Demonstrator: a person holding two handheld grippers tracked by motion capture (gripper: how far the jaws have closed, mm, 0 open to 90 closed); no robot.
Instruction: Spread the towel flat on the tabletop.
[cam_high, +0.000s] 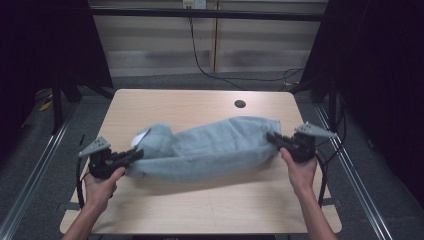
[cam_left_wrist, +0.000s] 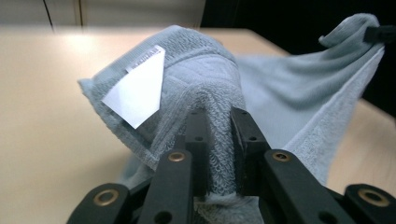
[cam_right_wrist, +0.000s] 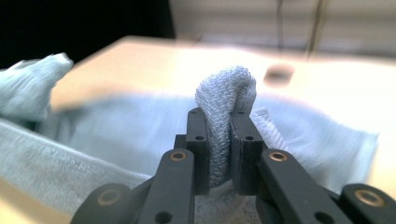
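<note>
A grey-blue towel hangs stretched between my two grippers just above the wooden table. My left gripper is shut on the towel's left end, where a white label sticks out of the bunched cloth. My right gripper is shut on the right end. In the right gripper view a fold of terry cloth is pinched between the black jaws, and the rest of the towel sags away to the left. A hand holds each gripper from below.
A round cable hole sits in the table near its far edge. Black curtains stand at both sides, and a cable runs down the back wall. Metal floor rails flank the table.
</note>
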